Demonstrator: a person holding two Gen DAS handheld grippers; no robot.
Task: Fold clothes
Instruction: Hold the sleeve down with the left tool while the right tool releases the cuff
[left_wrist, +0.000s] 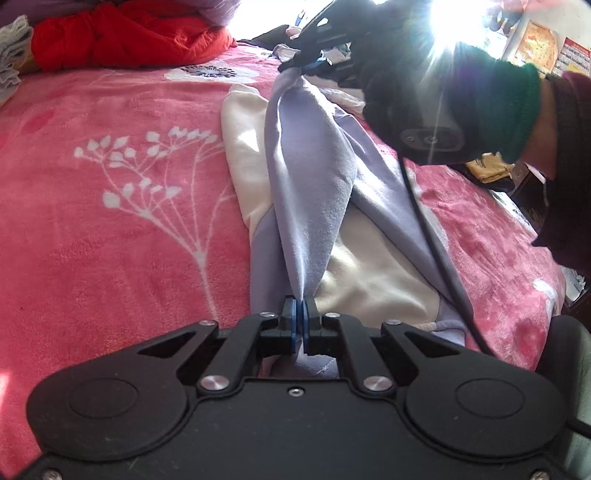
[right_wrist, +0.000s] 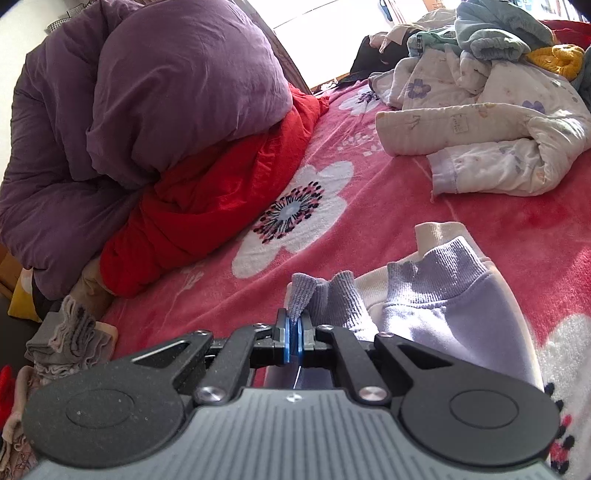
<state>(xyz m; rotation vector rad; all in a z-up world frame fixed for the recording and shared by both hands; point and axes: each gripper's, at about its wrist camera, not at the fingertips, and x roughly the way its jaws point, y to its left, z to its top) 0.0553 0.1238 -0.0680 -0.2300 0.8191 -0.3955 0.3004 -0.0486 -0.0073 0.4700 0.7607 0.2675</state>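
Lilac-and-cream garment (left_wrist: 314, 177) on pink, white-flowered blanket (left_wrist: 110, 221)

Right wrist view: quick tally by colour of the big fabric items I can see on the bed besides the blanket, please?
Purple: 1, the purple quilt
Red: 1, the red quilt under it
Lavender and cream: 1, the lavender garment, its cuff pinched in the right gripper
White floral: 1, the floral padded jacket
Mixed: 1 clothes pile, pieces too tangled to count
Total: 5

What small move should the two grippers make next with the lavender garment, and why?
Probably carry the lifted fold across and lower it flat. The left gripper and right gripper each pinch the lavender and cream garment, stretched taut between them above the pink blanket.
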